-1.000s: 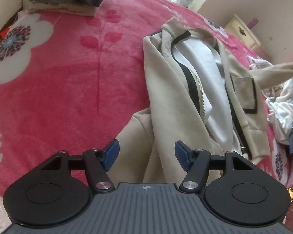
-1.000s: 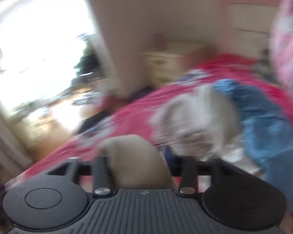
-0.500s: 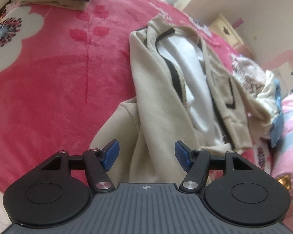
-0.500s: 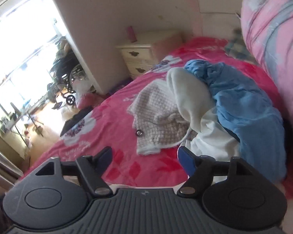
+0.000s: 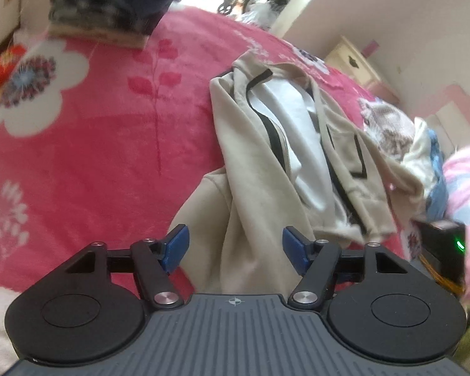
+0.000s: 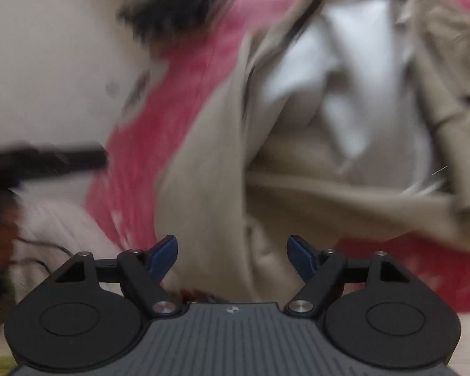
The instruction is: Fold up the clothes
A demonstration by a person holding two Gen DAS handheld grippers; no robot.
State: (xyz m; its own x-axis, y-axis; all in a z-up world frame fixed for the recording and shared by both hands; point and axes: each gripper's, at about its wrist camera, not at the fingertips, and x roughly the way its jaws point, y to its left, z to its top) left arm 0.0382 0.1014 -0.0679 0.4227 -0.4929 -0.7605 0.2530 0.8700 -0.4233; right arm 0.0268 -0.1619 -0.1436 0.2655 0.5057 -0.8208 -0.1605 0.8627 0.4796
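The beige jacket (image 5: 253, 169) lies spread open on the pink flowered bed cover (image 5: 94, 144), its pale lining showing between black-edged front panels, one sleeve trailing down toward the near edge. The left tongs (image 5: 235, 244) hang over that sleeve, blue pads (image 5: 175, 244) standing well apart with nothing pinched between them; they have just widened a touch. Off to the right sits a heap of other clothes (image 5: 404, 144), knit, white and blue things bunched together just beside the jacket. At the far end of the bed there is a dark folded stack (image 5: 109, 3), and a cream nightstand (image 5: 351, 62) stands by the wall. The right tongs (image 6: 232, 257) show in a badly smeared view, low over the jacket's (image 6: 297, 163) hem; their pads are apart too, having just narrowed somewhat, gripping nothing. At the left view's right edge, a black device with a green light (image 5: 445, 244) pokes in.
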